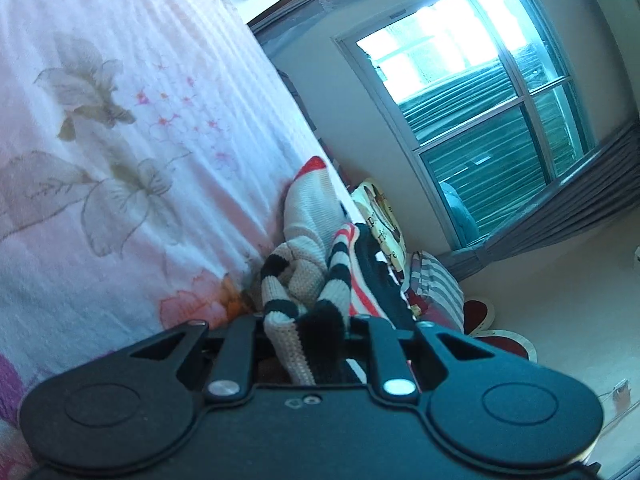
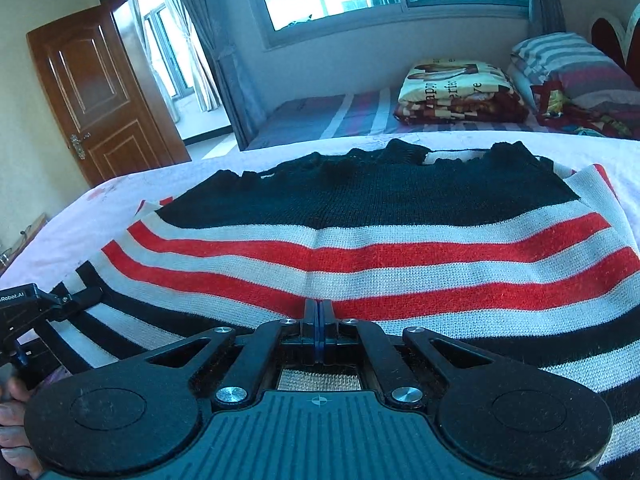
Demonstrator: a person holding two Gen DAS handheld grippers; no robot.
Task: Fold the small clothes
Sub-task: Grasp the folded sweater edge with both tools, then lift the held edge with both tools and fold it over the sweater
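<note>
In the left wrist view, the floral pink bedspread (image 1: pixel 100 140) fills the left half of the frame, tilted. At lower centre my left gripper (image 1: pixel 310 344) has its fingers drawn narrow, clamped on a bunched fold of the striped sweater (image 1: pixel 308 276); black, cream and red knit piles up from the fingers toward mid-frame. Right of that, a window (image 1: pixel 472 96) takes the upper right, with a folded printed blanket (image 1: pixel 384 224) and a striped pillow (image 1: pixel 436 284) just beside the sweater's far edge.

In the right wrist view, a brown door (image 2: pixel 100 92) stands at upper left. At the far left edge, the left gripper (image 2: pixel 76 300) grips the sweater's black-and-white striped part, with a hand (image 2: pixel 12 420) at lower left. The striped sweater (image 2: pixel 380 240) lies spread flat on the bed across the middle of the frame, black band at the top, red and white stripes below. At bottom centre my right gripper (image 2: pixel 318 312) has its fingers fully together, tips resting on the sweater's near part; I cannot tell whether any knit is pinched between them. Upper right: folded printed blanket (image 2: pixel 452 84), then striped pillow (image 2: pixel 572 64).
</note>
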